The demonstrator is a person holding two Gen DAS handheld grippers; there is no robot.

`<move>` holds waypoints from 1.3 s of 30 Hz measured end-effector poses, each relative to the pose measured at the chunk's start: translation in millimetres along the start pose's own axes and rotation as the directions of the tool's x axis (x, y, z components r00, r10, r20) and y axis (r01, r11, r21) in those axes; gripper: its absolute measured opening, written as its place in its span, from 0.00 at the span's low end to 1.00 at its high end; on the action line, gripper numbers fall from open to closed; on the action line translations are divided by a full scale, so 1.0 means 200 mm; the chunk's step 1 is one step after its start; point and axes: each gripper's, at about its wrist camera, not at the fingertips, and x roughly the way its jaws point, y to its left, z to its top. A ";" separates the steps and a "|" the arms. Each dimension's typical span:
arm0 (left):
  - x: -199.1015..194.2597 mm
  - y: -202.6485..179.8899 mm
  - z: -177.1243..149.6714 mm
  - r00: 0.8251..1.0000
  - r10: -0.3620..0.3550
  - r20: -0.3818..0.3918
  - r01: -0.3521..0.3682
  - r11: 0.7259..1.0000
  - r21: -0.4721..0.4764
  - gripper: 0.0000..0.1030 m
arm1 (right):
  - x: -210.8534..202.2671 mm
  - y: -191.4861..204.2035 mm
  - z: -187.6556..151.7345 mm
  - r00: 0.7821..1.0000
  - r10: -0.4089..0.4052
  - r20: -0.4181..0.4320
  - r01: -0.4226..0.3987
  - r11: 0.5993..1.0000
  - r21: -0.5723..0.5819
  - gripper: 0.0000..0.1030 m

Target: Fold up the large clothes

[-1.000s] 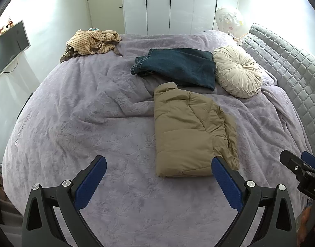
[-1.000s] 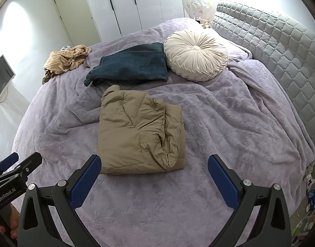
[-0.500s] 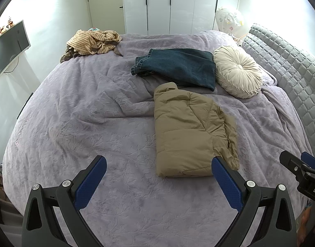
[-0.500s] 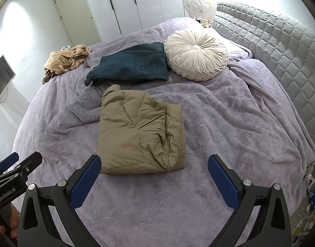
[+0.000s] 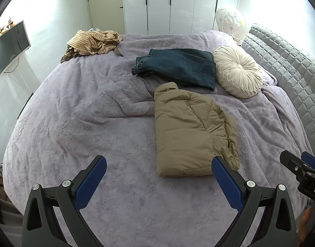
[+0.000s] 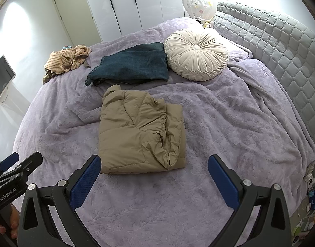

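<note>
Lavender bedspread (image 5: 99, 123) under folded jacket (image 5: 190, 131), white wardrobe (image 5: 169, 6) behind

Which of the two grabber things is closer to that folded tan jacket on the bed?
Right, slightly. The right gripper faces the jacket almost head-on, near its front edge. The left gripper sits off to the jacket's left. Both are open and touch nothing.

Ahead of the left gripper (image 5: 158, 162), whose pads are blue on black arms, lies a plain khaki jacket (image 5: 190, 131) on a lilac bedspread (image 5: 79, 111) embossed with a leaf pattern. Beyond it are dark teal-blue jeans (image 5: 182, 66), a cream pleated cushion (image 5: 237, 71), a tan striped garment (image 5: 91, 42) and a grey quilted headboard (image 5: 289, 72).
</note>
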 end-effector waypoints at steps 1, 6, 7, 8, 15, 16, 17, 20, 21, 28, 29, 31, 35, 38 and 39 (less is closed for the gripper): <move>0.00 0.00 0.00 1.000 0.004 0.003 -0.004 1.000 0.002 0.99 | 0.00 0.00 0.00 1.000 0.000 -0.001 0.000 1.000 -0.001 1.00; -0.02 -0.01 -0.02 1.000 0.004 0.012 -0.004 1.000 0.003 0.99 | 0.00 0.00 0.00 1.000 0.001 -0.001 -0.001 1.000 -0.001 1.00; -0.02 -0.01 -0.02 1.000 0.004 0.012 -0.004 1.000 0.001 0.99 | 0.00 0.00 0.00 1.000 0.001 -0.001 -0.001 1.000 0.000 1.00; -0.02 -0.01 -0.03 1.000 0.005 0.013 -0.005 1.000 -0.001 0.99 | 0.00 0.00 0.00 1.000 0.001 -0.001 -0.001 1.000 0.000 1.00; -0.05 0.00 -0.03 0.999 0.015 0.031 -0.015 1.000 -0.008 0.99 | -0.01 0.00 -0.01 1.000 0.001 0.000 -0.001 1.000 0.002 1.00; -0.05 -0.01 -0.03 0.999 0.015 0.032 -0.015 1.000 -0.009 0.99 | -0.01 0.00 -0.01 1.000 0.001 0.000 -0.001 1.000 0.002 1.00; -0.05 0.00 -0.03 0.999 0.015 0.034 -0.015 1.000 -0.009 0.99 | -0.01 0.00 -0.01 1.000 0.000 0.000 0.000 1.000 0.001 1.00; -0.06 -0.01 -0.04 0.999 0.014 0.033 -0.013 1.000 -0.010 0.99 | -0.01 0.00 -0.01 1.000 -0.001 0.001 0.001 1.000 0.001 1.00; -0.06 -0.01 -0.04 0.999 0.012 0.033 -0.012 1.000 -0.010 0.99 | -0.01 0.00 -0.01 1.000 -0.001 0.001 0.001 1.000 0.001 1.00; -0.06 -0.01 -0.04 1.000 0.006 0.031 -0.005 1.000 -0.012 0.99 | -0.01 0.01 -0.01 1.000 -0.001 0.001 0.001 1.000 0.002 1.00; -0.06 -0.01 -0.04 1.000 0.006 0.031 -0.005 1.000 -0.012 0.99 | -0.01 0.01 -0.01 1.000 -0.001 0.001 0.001 1.000 0.002 1.00; -0.06 -0.02 -0.04 1.000 0.004 0.030 -0.004 1.000 -0.013 0.99 | -0.01 0.01 -0.01 1.000 -0.002 0.001 0.002 1.000 0.003 1.00; -0.07 -0.03 -0.04 1.000 -0.004 0.030 0.005 1.000 -0.014 0.99 | -0.01 0.01 -0.02 1.000 -0.002 0.001 0.002 1.000 0.005 1.00; -0.08 -0.04 -0.04 0.999 -0.012 0.041 0.012 1.000 -0.008 0.99 | -0.01 0.01 -0.02 1.000 -0.003 0.001 0.003 1.000 0.006 1.00; -0.08 -0.04 -0.04 0.999 -0.012 0.044 0.013 1.000 -0.006 0.99 | -0.01 0.01 -0.02 1.000 -0.003 0.001 0.002 1.000 0.006 1.00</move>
